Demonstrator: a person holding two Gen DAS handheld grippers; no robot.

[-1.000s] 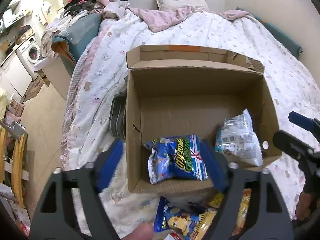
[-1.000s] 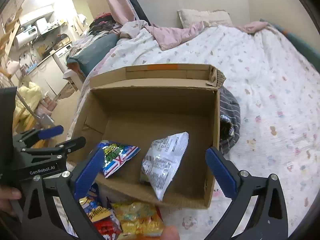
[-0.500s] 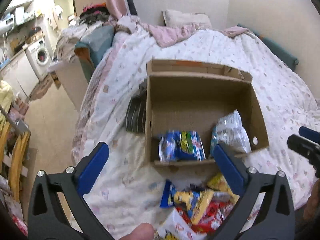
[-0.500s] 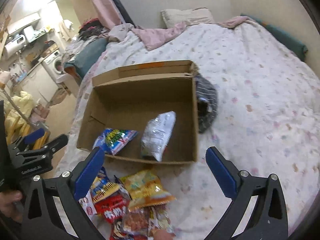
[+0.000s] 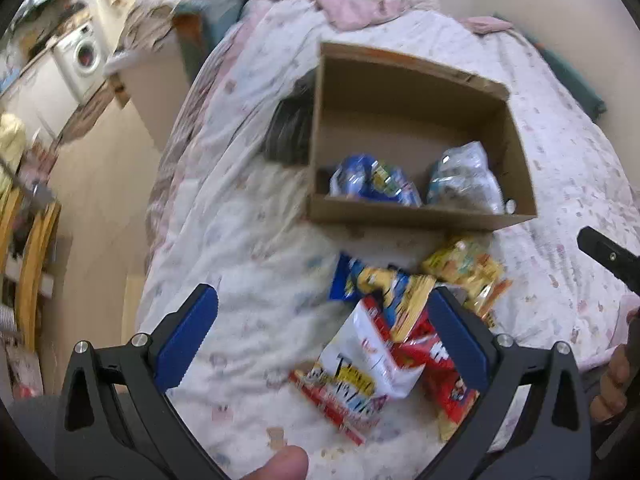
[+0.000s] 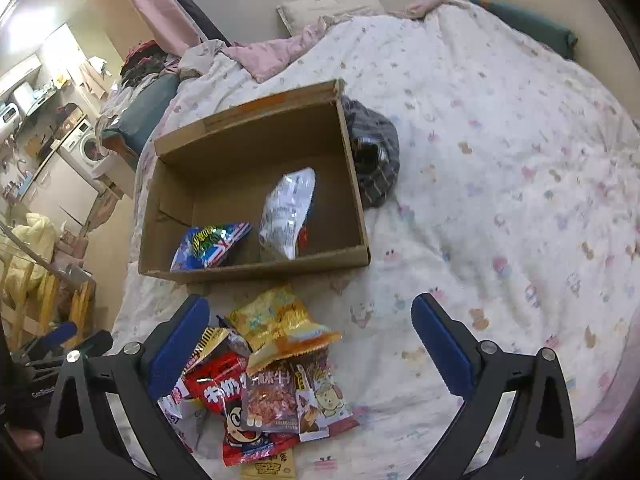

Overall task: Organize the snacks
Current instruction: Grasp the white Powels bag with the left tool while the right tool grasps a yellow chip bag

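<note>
An open cardboard box [image 6: 224,140] [image 5: 360,216] lies on the bed. Inside it are a blue snack bag [image 6: 210,246] [image 5: 372,182] and a silver-white bag [image 6: 286,212] [image 5: 464,178]. A pile of snack packets [image 6: 272,364] [image 5: 400,332] lies on the quilt in front of the box: yellow, red, white and blue ones. My left gripper [image 5: 324,344] hangs open above the pile's left part, nothing between its pads. My right gripper [image 6: 312,344] is open too, over the pile's right side and bare quilt, holding nothing.
A dark striped cloth [image 6: 374,156] lies against the box's side. The patterned quilt [image 6: 500,200] spreads wide to the right. Pillows [image 6: 328,6] sit at the head. The bed's left edge drops to the floor, with a washing machine [image 5: 86,58] and wooden furniture [image 6: 44,304] beyond.
Both grippers have pulled back from the box toward the near edge of the bed, so the pile of packets now fills the lower view. The left jaws opened wider, leaving the blue bag in the box.
</note>
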